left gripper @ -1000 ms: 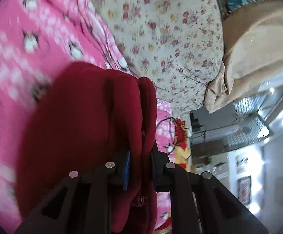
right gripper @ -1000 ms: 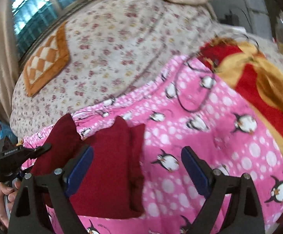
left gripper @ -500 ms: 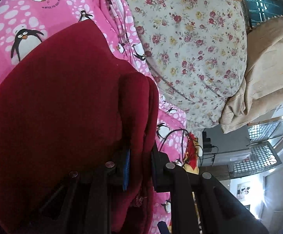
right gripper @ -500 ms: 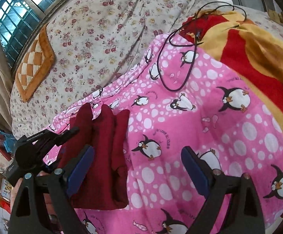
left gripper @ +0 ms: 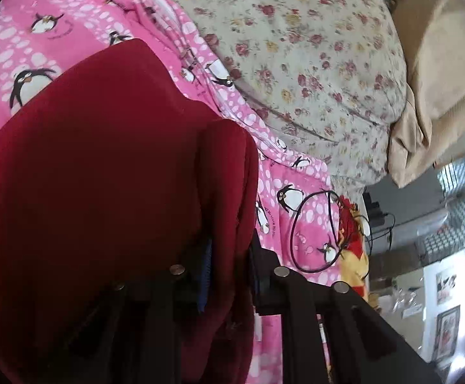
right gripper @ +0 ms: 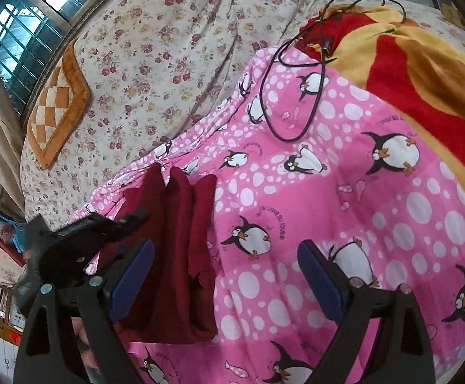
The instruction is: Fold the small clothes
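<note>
Red cloth (right gripper: 174, 249), bunched in folds, lies on the pink penguin blanket (right gripper: 344, 211) of the bed. Left gripper (left gripper: 229, 272) is starting to open, with a fold between its pads. Right gripper (right gripper: 226, 275) hovers wide open, holding nothing.

Bed (right gripper: 174, 64): pink penguin blanket (right gripper: 376, 224) (maroon garment (right gripper: 174, 240), black cable (right gripper: 312, 102) atop).

The red garment (left gripper: 98, 172) hid most of the left tongs' (left gripper: 229, 265) pads, and its lower end ran off the frame's bottom edge.
</note>
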Demonstrator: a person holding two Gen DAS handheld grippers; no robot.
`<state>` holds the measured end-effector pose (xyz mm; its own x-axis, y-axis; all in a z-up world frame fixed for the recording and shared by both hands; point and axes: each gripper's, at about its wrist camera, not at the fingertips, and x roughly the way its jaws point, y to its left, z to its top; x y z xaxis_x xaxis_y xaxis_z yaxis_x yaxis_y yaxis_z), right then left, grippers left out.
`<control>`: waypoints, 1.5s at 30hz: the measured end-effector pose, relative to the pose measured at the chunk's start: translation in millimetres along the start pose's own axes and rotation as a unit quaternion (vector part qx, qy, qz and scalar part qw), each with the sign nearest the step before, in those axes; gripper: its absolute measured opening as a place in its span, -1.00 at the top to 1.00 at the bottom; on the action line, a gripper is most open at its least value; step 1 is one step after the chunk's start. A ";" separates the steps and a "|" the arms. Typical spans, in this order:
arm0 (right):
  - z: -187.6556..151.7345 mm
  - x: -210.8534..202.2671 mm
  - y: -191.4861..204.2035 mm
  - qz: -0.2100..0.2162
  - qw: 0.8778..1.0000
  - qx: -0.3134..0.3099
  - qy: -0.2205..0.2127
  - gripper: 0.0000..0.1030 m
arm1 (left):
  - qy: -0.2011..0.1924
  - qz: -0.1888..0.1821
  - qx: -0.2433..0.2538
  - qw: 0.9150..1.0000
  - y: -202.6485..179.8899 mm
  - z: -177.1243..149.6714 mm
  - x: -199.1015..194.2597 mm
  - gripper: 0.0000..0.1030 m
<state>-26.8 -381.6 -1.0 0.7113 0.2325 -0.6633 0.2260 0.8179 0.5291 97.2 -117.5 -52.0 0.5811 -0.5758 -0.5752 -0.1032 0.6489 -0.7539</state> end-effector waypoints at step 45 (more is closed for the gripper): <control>-40.1 1.9 87.2 0.011 0.979 -0.205 0.010 0.79 | 0.032 -0.033 0.195 0.980 66.3 31.0 -98.4 0.80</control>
<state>-32.4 -288.8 22.7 0.6994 0.2591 -0.6661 -0.0784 0.9542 0.2889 58.2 -2.4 -35.5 0.5226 -0.6450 -0.5575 0.2569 0.7427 -0.6184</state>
